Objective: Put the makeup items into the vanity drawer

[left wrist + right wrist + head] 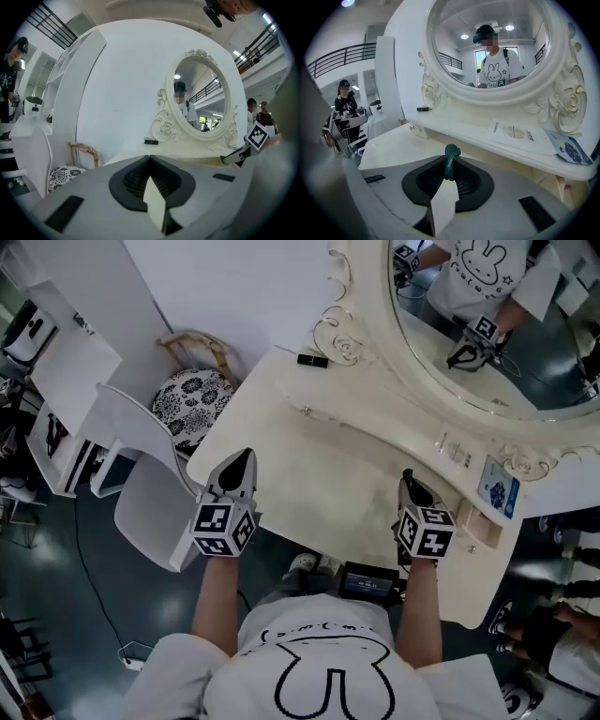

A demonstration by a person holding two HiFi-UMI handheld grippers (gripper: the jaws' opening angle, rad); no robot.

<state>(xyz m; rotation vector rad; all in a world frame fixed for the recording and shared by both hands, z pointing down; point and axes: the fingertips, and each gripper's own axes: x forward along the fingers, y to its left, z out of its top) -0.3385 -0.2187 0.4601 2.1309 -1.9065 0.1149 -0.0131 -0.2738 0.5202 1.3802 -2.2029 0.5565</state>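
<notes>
R hand-held gripper (413, 486) is clamping a slim dark-green makeup tube (450, 162) over the desk (319, 474) front. The tube's long axis is running along the jaws, tip poking fwd toward the mirror (487, 343). L hand-held gripper (241, 461) is hovering well left with jaws together, empty. No open drawer is showing.

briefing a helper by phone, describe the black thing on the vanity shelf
Start at the oval mirror. By its frame's left scroll, on the raised shelf, lies a short black stick. It alone is dark; the papers lie far right.
</notes>
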